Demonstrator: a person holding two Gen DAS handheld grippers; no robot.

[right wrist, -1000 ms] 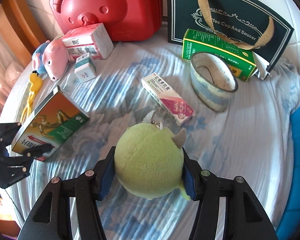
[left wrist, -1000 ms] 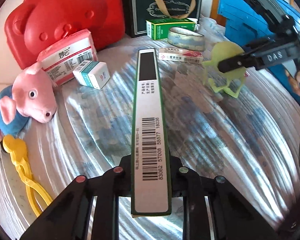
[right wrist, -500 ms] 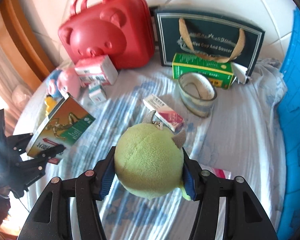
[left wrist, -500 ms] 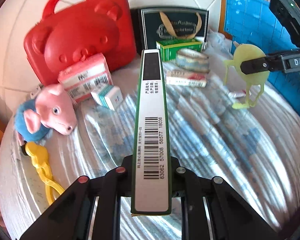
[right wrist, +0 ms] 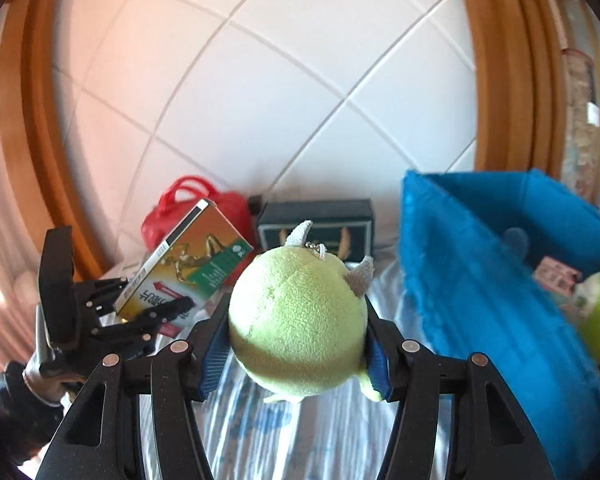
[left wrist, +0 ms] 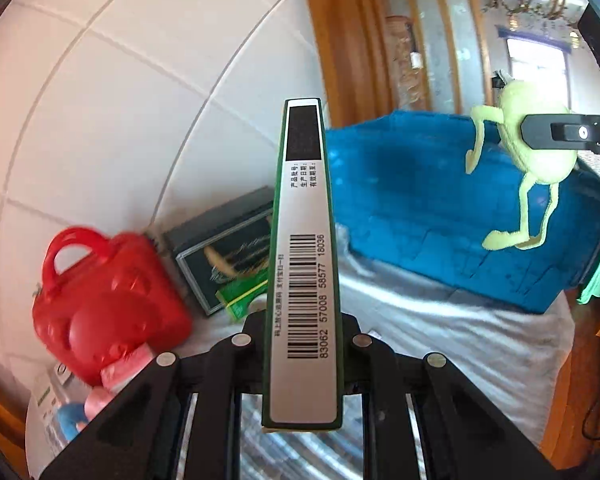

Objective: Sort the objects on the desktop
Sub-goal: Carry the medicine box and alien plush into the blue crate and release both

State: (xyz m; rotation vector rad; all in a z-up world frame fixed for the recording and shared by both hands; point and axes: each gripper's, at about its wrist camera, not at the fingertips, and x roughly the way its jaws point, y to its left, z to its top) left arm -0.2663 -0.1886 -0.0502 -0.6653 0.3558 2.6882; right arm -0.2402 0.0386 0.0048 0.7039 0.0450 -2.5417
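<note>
My left gripper [left wrist: 302, 344] is shut on a flat green box [left wrist: 303, 264] with a barcode on its white edge, held high above the table; the box [right wrist: 188, 272] and the left gripper [right wrist: 140, 300] show at the left in the right wrist view. My right gripper [right wrist: 296, 344] is shut on a green plush monster [right wrist: 298, 320], also lifted; the plush [left wrist: 536, 148] hangs at the upper right in the left wrist view, in front of the blue fabric bin [left wrist: 440, 208]. The bin [right wrist: 500, 280] is open to my right and holds some items.
A red bear-shaped case [left wrist: 100, 300] and a dark gift bag [left wrist: 224, 248] stand against the tiled wall at the back. A green carton [left wrist: 244, 296] lies by the bag. A pink box [left wrist: 124, 368] lies below the case. A striped cloth [right wrist: 300, 432] covers the table.
Both grippers have risen well above the table with their objects still held. The views have tilted up toward the wall, and the blue bin is now close on the right.
</note>
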